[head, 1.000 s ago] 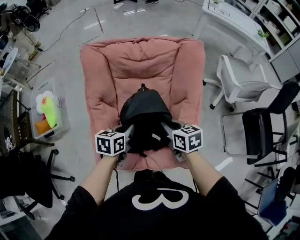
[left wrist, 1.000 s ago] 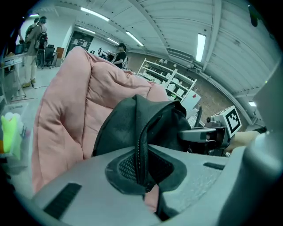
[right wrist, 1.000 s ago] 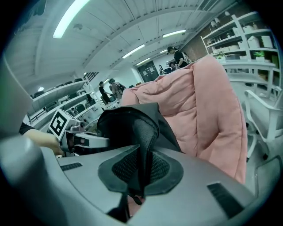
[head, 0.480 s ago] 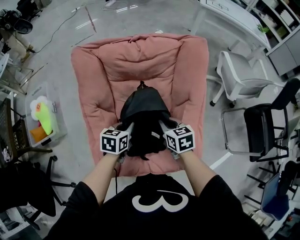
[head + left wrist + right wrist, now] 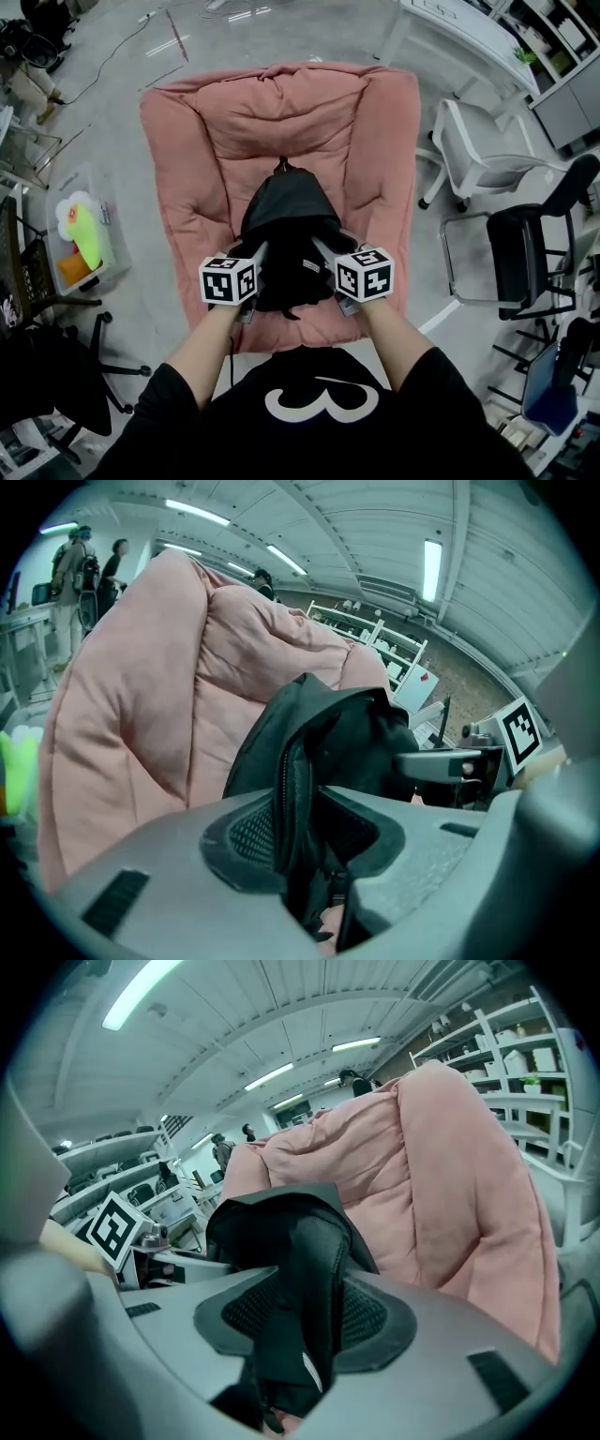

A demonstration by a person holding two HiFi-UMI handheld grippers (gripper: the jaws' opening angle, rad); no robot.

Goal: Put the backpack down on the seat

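Open-plan office or lab floor. Right of the pink seat (image 5: 281, 122): white office chair (image 5: 478, 155), black chair (image 5: 530, 253), desk (image 5: 450, 23), shelving (image 5: 553, 37). Left of it: storage bin (image 5: 80, 239), cables (image 5: 122, 47) on the grey floor. Strip lights (image 5: 431, 569) overhead, people (image 5: 70, 564) standing behind the seat.

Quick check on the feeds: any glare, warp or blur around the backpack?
Head view: even light, sharp; fisheye bows the edges, glare streaks on the floor, black backpack shows little detail. Left gripper view: heavy fisheye, dark corners, bright ceiling lamp. Right gripper view: same warp, cool tint, near foreground soft.
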